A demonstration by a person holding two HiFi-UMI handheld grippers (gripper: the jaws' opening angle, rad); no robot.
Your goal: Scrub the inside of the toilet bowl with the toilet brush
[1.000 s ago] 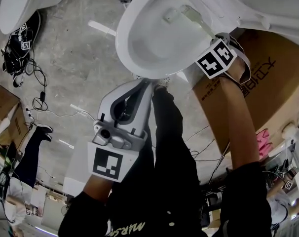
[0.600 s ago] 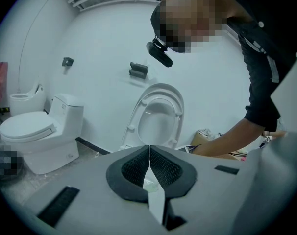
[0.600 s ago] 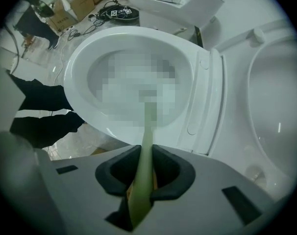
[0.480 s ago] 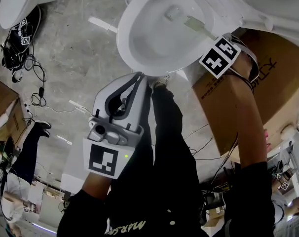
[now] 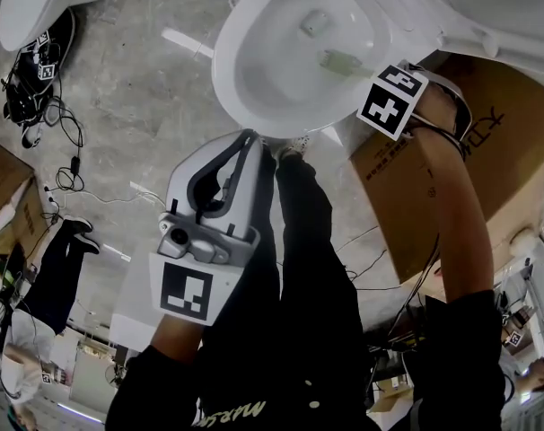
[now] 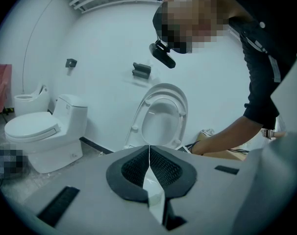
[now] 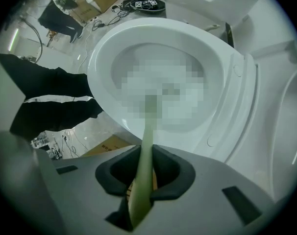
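Mid-scrub: my right gripper (image 7: 144, 170) is clamped on the toilet brush (image 7: 147, 131) handle, its head down inside the toilet bowl (image 7: 97, 77). The left gripper (image 6: 149, 166) is idle, fingers (image 6: 131, 170) pressed together on nothing. Next, I reckon: sweep round the wall.

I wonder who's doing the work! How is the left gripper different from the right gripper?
The right gripper is shut on the toilet brush handle; the left gripper is shut on nothing. The right gripper reaches over the toilet bowl; the left gripper sits outside it. Both are grey.
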